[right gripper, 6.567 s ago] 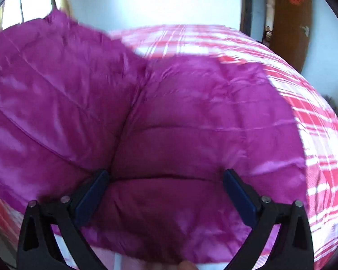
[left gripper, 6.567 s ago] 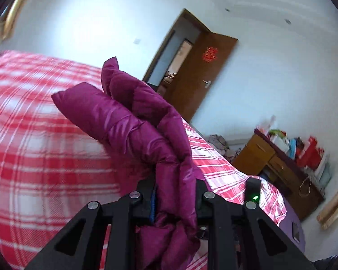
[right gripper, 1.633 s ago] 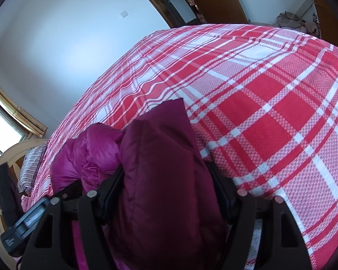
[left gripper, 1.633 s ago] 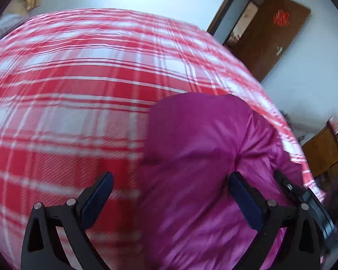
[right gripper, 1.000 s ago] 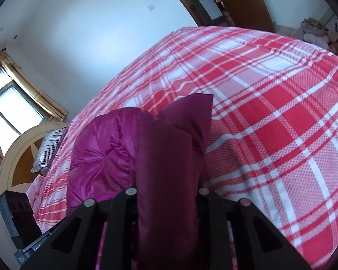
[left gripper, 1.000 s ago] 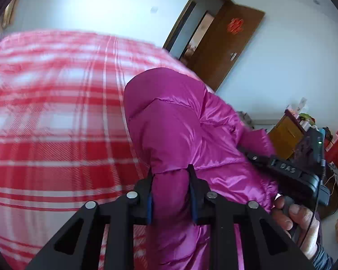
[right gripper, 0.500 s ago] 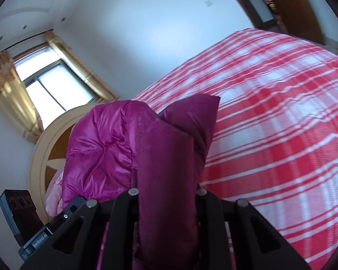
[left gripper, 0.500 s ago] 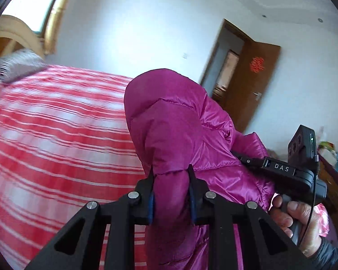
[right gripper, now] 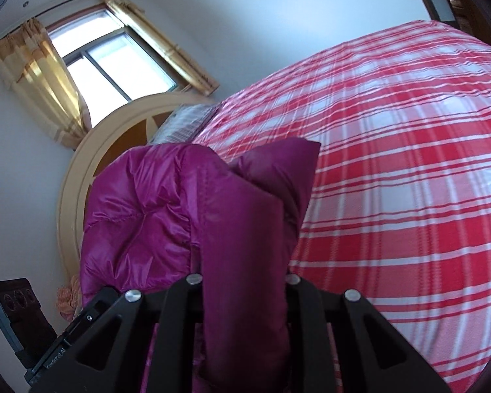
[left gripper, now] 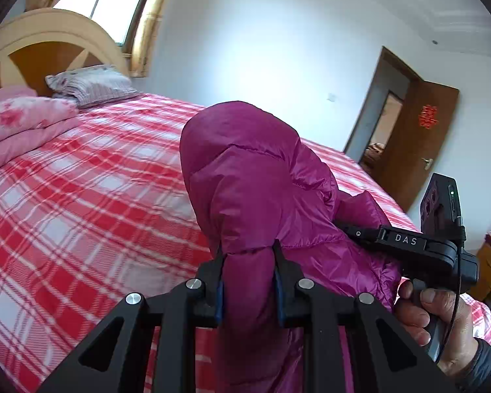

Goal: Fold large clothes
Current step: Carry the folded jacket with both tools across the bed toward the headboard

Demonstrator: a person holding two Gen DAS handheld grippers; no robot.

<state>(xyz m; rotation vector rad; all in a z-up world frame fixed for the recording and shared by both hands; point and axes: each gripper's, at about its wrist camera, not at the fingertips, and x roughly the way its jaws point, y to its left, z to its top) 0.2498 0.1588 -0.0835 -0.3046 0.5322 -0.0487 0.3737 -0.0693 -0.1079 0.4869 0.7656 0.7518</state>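
A magenta puffer jacket [left gripper: 255, 180] is bunched up and held in the air above a bed covered by a red and white plaid sheet [left gripper: 81, 196]. The left gripper [left gripper: 248, 281] is nearly closed, its blue pads pinching a thick fold of the jacket. The right gripper [right gripper: 242, 281] is likewise clamped tight on another fold. A second ago both views looked mostly down at the sheet; now they have swung round, and the wooden headboard [left gripper: 42, 42], a striped pillow [left gripper: 88, 85], a pink quilt [left gripper: 19, 121] and a curtained window [right gripper: 108, 62] have come into view. The person's right hand [left gripper: 438, 324] grips its handle beside the jacket.
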